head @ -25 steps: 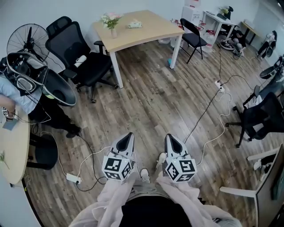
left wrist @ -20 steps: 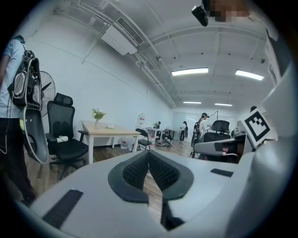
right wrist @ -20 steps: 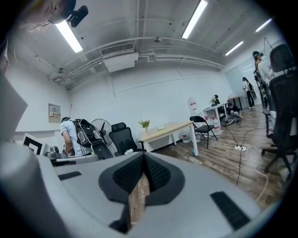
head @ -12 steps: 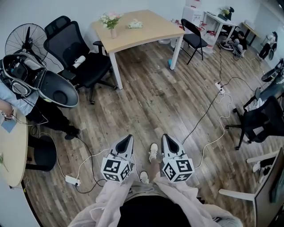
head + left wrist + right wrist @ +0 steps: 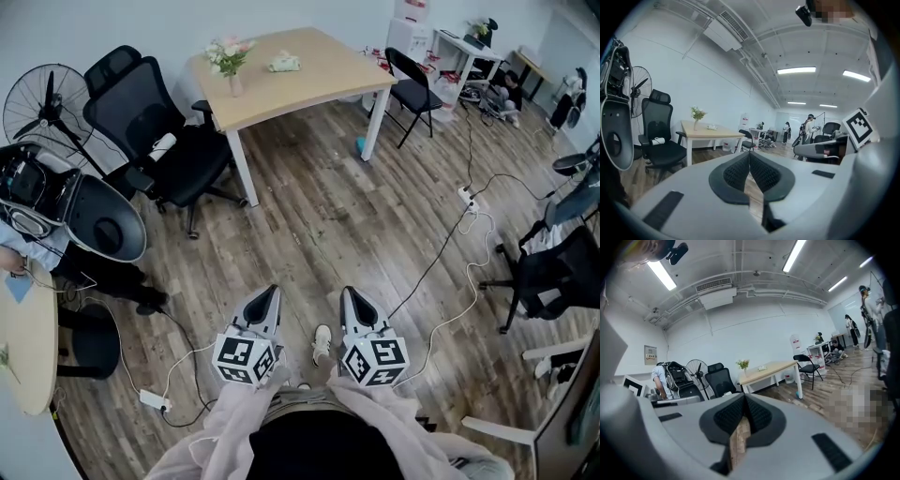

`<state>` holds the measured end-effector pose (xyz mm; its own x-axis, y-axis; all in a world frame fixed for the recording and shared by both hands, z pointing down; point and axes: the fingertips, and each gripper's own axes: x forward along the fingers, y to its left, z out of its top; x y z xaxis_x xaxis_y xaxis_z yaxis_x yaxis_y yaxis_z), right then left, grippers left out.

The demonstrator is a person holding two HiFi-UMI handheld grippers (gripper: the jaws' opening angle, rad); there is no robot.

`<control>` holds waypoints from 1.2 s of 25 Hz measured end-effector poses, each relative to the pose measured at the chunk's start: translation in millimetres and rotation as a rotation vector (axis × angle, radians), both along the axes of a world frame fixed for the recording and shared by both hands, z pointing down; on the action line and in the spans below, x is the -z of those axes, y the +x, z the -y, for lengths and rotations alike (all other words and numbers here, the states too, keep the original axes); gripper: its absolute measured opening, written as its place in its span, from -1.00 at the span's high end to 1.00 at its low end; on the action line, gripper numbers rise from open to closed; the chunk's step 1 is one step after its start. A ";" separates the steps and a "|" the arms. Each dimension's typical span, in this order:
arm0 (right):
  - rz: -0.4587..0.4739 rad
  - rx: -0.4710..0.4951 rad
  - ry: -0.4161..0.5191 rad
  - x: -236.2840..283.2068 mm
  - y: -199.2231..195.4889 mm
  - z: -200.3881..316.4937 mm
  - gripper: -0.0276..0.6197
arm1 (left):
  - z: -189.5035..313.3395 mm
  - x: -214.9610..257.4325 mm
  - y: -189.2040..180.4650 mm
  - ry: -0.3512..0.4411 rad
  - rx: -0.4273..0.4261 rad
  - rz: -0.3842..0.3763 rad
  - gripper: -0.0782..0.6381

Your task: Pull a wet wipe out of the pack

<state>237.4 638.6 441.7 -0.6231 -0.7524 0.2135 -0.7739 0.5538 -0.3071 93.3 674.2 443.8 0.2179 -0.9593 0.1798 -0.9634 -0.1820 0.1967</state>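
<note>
The wet wipe pack is a small pale packet lying on the light wooden table far ahead, beside a vase of flowers. It also shows small and distant in the left gripper view and the right gripper view. My left gripper and right gripper are held side by side in front of my body, over the wooden floor, pointing toward the table. Both are shut with nothing between their pads. Neither is near the pack.
A black office chair and a standing fan are left of the table, a folding chair to its right. Cables and a power strip lie on the floor. A person with a backpack stands at a round table at left.
The whole room has slid down and closer in the head view as I walk toward the table. Both grippers keep their place before me, still shut.
</note>
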 end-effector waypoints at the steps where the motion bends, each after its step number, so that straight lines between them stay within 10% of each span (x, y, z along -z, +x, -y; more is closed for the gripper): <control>1: 0.000 0.000 -0.005 -0.2 -1.7 9.9 0.88 | 10.4 1.4 -1.6 0.001 0.000 -0.002 0.74; 30: -0.026 0.055 -0.004 -17.1 -10.2 190.9 0.88 | 188.6 -19.2 -6.2 -0.021 0.054 -0.051 0.75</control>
<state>227.2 447.7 458.8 -0.6582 -0.7160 0.2327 -0.7497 0.5950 -0.2897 87.1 485.7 463.0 0.1753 -0.9659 0.1905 -0.9605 -0.1253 0.2487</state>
